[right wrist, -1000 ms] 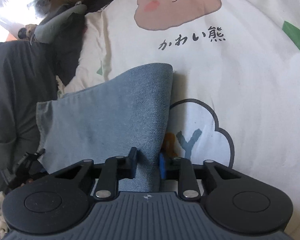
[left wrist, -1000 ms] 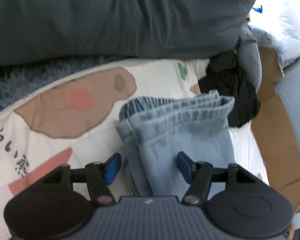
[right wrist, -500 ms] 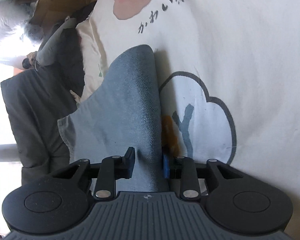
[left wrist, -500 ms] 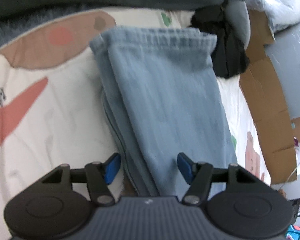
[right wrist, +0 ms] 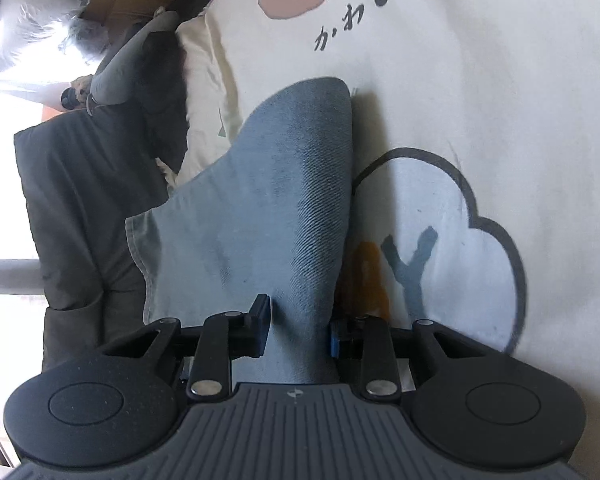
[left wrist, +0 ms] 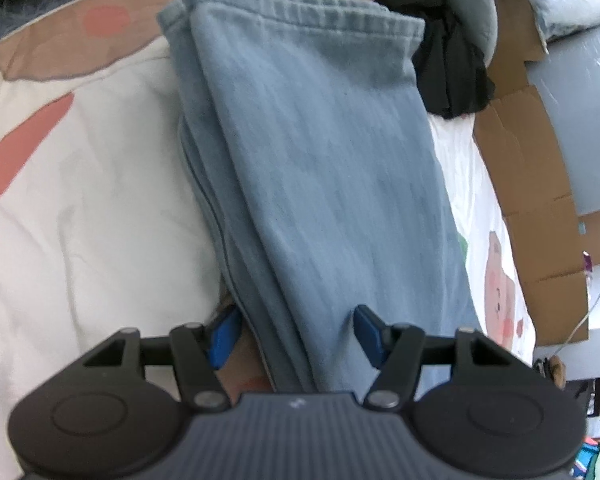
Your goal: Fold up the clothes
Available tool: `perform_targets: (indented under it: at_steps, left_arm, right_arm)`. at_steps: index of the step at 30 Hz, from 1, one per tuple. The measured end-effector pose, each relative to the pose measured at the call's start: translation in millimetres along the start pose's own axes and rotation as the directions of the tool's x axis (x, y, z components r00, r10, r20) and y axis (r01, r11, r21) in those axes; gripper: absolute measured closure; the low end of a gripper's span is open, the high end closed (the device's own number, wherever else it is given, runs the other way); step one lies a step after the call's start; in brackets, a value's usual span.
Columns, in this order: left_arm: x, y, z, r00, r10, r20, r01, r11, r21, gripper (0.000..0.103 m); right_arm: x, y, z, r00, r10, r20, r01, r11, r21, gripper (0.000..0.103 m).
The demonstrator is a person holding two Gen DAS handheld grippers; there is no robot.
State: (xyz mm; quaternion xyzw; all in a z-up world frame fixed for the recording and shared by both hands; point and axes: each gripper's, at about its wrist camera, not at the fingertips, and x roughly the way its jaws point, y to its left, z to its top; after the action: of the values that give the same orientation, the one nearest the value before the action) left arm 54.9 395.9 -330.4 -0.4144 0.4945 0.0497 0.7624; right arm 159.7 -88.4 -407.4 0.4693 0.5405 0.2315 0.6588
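Garment: light blue denim jeans [left wrist: 320, 168], folded lengthwise into a long strip, lying on a cream bedsheet [left wrist: 92, 208] printed with cartoon bears; in the left wrist view the strip runs from 6 o'clock up to the gathered waistband at 12 o'clock.
Left gripper [left wrist: 296, 334]: its blue-padded fingers [left wrist: 224, 334] stand wide apart, one on each side of the near end of the jeans; the cloth passes between them with a gap at the left pad, so there is no squeeze.
Right gripper [right wrist: 298, 326]: fingers [right wrist: 260, 324] drawn narrow and pinched on a raised fold of the jeans [right wrist: 260, 216], which rises away toward 12 o'clock in a rounded ridge.
Bedsheet print, right wrist view: a pale blue cloud with a letter Y [right wrist: 440, 248] at 3 o'clock, just beside the denim; black script [right wrist: 380, 4] and a brown bear shape at 12 to 1 o'clock.
Surroundings: a black garment [left wrist: 448, 64] at 1 o'clock touching the waistband corner; brown cardboard [left wrist: 532, 184] at 3 o'clock; a dark grey quilt [right wrist: 84, 208] at 9 o'clock in the right wrist view.
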Motion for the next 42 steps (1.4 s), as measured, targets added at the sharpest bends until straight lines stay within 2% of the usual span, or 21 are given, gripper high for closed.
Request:
perform_targets:
  at_steps: [3, 4, 6, 8, 11, 14, 19, 28, 35, 42]
  left_arm:
    - [3.4, 1.5, -3.6, 1.0, -0.011, -0.021, 0.011, 1.0, -0.009, 0.04]
    - [5.5, 1.2, -5.8, 0.999, -0.016, -0.031, 0.016, 1.0, -0.008, 0.042]
    - [9.6, 0.0, -9.8, 0.999, -0.023, -0.047, 0.023, 1.0, -0.006, 0.044]
    - [13.2, -2.3, -13.7, 0.998, -0.03, -0.049, 0.03, 1.0, -0.007, 0.054]
    - [15.7, -2.3, -15.7, 0.998, -0.037, -0.047, 0.037, 0.999, -0.012, 0.063]
    - [16.6, -4.8, -15.3, 0.997, -0.047, -0.055, 0.047, 0.999, -0.004, 0.071]
    - [19.7, -8.1, -16.0, 0.996, -0.059, -0.062, 0.058, 0.998, -0.014, 0.078]
    - [32.5, -31.4, -37.3, 0.992, -0.098, -0.084, 0.098, 0.995, -0.008, 0.082]
    - [54.8, -53.7, -57.7, 0.98, -0.161, -0.119, 0.157, 0.987, -0.041, 0.083]
    - [80.2, -93.1, -72.6, 0.968, -0.196, -0.157, 0.201, 0.979, 0.017, 0.083]
  right_arm:
    - [5.7, 1.3, 0.7, 1.0, 0.008, 0.0, -0.008, 1.0, -0.006, 0.075]
    - [5.2, 1.4, 0.5, 1.0, 0.01, 0.004, -0.01, 1.0, -0.007, 0.084]
    - [3.9, 2.7, -0.5, 1.0, 0.0, 0.013, 0.001, 1.0, -0.013, 0.088]
    - [0.9, 8.2, -2.1, 1.0, -0.008, 0.024, 0.009, 1.0, -0.014, 0.09]
    - [-5.8, 24.3, -2.9, 0.998, -0.06, 0.034, 0.061, 0.997, -0.049, 0.097]
    - [-14.3, 43.0, -1.4, 0.995, -0.097, 0.035, 0.099, 0.992, -0.078, 0.097]
    - [-22.8, 69.7, 7.1, 0.991, -0.13, 0.028, 0.132, 0.985, -0.114, 0.097]
    - [-45.5, 100.0, 39.0, 0.978, -0.206, 0.022, 0.206, 0.963, -0.173, 0.098]
    - [-71.4, 107.8, 69.3, 0.955, -0.29, 0.056, 0.295, 0.933, -0.206, 0.098]
    - [-103.5, 100.9, 92.5, 0.922, -0.37, 0.111, 0.385, 0.906, -0.175, 0.098]
